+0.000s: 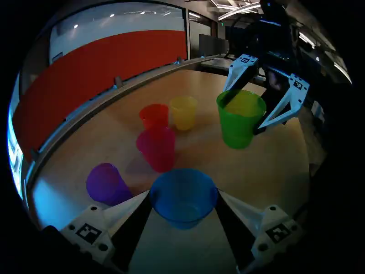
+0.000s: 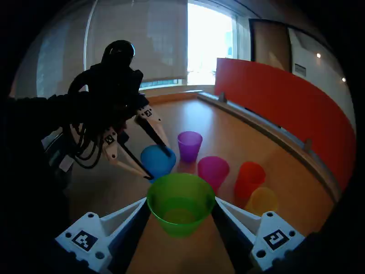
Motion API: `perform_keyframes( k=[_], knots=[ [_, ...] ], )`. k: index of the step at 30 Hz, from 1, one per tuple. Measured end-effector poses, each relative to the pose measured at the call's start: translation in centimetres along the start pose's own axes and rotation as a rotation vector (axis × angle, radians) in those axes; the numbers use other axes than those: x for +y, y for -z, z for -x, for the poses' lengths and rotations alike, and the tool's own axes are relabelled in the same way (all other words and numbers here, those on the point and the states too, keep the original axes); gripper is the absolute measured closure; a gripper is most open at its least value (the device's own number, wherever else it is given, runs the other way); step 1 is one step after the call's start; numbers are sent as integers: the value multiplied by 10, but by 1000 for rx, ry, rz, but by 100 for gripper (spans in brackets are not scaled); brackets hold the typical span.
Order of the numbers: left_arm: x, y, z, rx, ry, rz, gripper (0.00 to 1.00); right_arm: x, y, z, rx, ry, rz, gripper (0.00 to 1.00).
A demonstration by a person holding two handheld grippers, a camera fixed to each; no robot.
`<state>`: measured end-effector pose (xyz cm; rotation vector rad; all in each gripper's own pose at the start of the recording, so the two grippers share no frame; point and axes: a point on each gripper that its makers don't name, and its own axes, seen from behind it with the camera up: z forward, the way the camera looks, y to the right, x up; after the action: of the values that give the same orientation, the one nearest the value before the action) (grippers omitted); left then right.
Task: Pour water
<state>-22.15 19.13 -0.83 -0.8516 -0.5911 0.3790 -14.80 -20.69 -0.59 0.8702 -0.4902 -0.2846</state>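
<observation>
My left gripper [image 1: 183,201] is shut on a blue cup [image 1: 183,196], held upright just above the wooden table [image 1: 269,160]. Across the table my right gripper [image 1: 241,114] is shut on a green cup [image 1: 239,118]. In the right gripper view that right gripper [image 2: 181,208] grips the green cup [image 2: 180,203] close up, upright, with a little liquid showing at its bottom. Farther off there, the left gripper [image 2: 157,160] holds the blue cup [image 2: 158,160], carried by a person in dark clothing [image 2: 109,91].
Between the two held cups stand a purple cup [image 1: 107,183], a magenta cup [image 1: 157,147], a red cup [image 1: 154,116] and a yellow cup [image 1: 184,112]. A red partition [image 1: 91,68] runs along the table's far edge. Bright windows [image 2: 207,43] lie behind the person.
</observation>
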Motion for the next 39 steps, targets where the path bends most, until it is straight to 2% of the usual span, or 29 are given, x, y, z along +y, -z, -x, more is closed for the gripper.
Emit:
perform_keyframes(
  k=[12, 27, 39],
  knots=[
    [-2, -14, 12, -3, 19, 19, 11, 5, -5, 5, -2, -14, 1, 10],
    [-4, -16, 19, 18, 37, 16, 11, 5, -8, 8, -10, -10, 6, 10],
    [-2, -17, 31, -24, 10, 10, 9, 4, -9, 8, -6, -9, 5, 10]
  ],
)
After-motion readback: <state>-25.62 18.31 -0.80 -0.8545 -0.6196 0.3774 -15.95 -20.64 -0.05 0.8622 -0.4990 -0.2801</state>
